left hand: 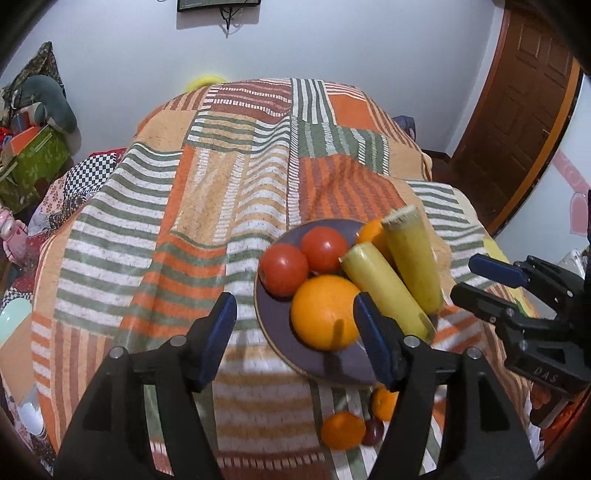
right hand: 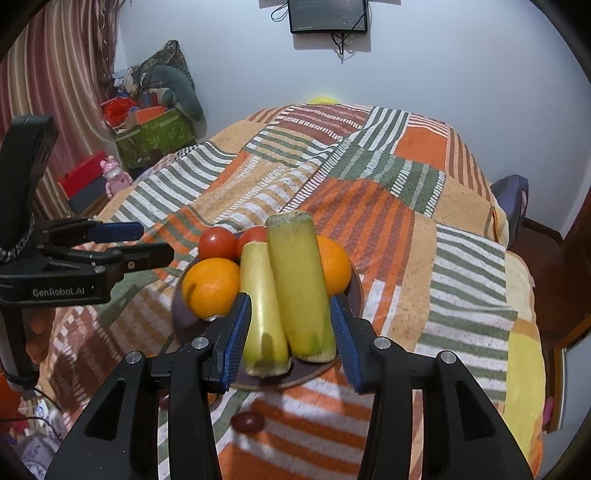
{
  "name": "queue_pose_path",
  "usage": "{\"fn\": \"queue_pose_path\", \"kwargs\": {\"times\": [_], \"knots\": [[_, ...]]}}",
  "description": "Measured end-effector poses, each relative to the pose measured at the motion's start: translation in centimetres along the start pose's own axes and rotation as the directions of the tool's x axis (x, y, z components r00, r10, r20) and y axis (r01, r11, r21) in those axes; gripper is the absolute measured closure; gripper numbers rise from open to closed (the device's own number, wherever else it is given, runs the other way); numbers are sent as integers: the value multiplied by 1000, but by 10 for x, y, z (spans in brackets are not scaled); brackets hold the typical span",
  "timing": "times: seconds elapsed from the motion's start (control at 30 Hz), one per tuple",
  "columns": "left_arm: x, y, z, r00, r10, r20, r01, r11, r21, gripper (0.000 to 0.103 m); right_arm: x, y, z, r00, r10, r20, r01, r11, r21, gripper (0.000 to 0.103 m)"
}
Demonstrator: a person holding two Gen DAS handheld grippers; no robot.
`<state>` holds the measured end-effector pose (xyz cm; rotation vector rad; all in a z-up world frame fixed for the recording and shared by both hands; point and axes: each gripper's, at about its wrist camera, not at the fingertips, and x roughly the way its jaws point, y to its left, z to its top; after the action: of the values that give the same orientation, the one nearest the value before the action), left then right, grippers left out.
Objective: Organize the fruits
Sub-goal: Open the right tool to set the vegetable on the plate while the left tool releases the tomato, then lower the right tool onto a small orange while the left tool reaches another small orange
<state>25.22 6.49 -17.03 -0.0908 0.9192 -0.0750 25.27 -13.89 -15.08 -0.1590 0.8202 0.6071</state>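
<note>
A round, dark purple plate point(left hand: 325, 363) with a pale rim is seen at the lower centre of the left wrist view, resting on a patchwork bedspread point(left hand: 207, 206) of orange, green and white stripes. Five kinds of produce are piled on it: two red tomatoes point(left hand: 284, 269) at its far left, a large orange point(left hand: 325, 312) at the near side, a second orange point(left hand: 373, 232) partly hidden at the back, and two yellow-green cut stalk sections point(left hand: 388, 291) lying side by side on the right, tilted up toward the far rim.

Off the plate, lower in the same view, two small oranges point(left hand: 341, 430) and a small dark red fruit point(left hand: 373, 432) are seen on the bedspread, just beside each other.

The left gripper point(left hand: 295, 336) is held over the plate's near-left edge with its blue-padded jaws apart; nothing is clamped, and the large orange lies just beside the right-hand pad. No earlier view is given to compare.

In the right wrist view the right gripper point(right hand: 291, 339) is placed around the near ends of the two stalk sections; the jaws stand apart, and whether the pads touch the stalks cannot be told. A dark red fruit point(right hand: 247, 421) lies below the plate.

A wall-mounted screen point(right hand: 328, 16) is seen at the top centre, and a green storage box point(right hand: 155, 136) at the upper left.
</note>
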Motion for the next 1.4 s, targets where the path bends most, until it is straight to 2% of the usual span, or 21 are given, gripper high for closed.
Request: {"fn": "queue_pose_path", "kwargs": {"times": [0.07, 0.17, 0.37, 0.67, 0.7, 0.77, 0.87, 0.97, 1.23, 1.4], "knots": [[-6, -3, -9, 1000, -4, -6, 4, 1000, 4, 38, -4, 3, -4, 1000, 1, -2, -1, 1000, 2, 54], [-11, -6, -21, 1000, -8, -22, 8, 1000, 10, 38, -11, 8, -13, 1000, 8, 3, -8, 1000, 13, 49], [-18, -5, -47, 998, -19, -57, 18, 1000, -10, 37, -10, 19, -29, 998, 52, -33, -50, 998, 41, 49], [-23, -2, -76, 996, -33, -83, 30, 999, -30, 37, 15, 42, -47, 984, 123, -126, -120, 992, 33, 49], [-23, -2, -78, 996, -36, -86, 33, 999, -33, 37, 18, 44, -48, 982, 131, -136, -128, 991, 33, 50], [-21, -2, -82, 995, -45, -94, 41, 998, -37, 37, 23, 47, -50, 979, 138, -149, -135, 990, 29, 58], [-17, -5, -87, 992, -61, -108, 57, 998, -36, 38, 30, 49, -52, 973, 151, -172, -148, 989, 28, 65], [-13, -9, -89, 990, -76, -118, 72, 997, -35, 44, 32, 50, -54, 972, 150, -179, -147, 989, 30, 68], [1, -15, -94, 983, -107, -148, 102, 994, -38, 58, 39, 54, -55, 967, 161, -195, -161, 987, 21, 68], [4, -14, -94, 980, -129, -154, 122, 991, -54, 61, 39, 55, -57, 970, 159, -183, -159, 987, 14, 69]]}}
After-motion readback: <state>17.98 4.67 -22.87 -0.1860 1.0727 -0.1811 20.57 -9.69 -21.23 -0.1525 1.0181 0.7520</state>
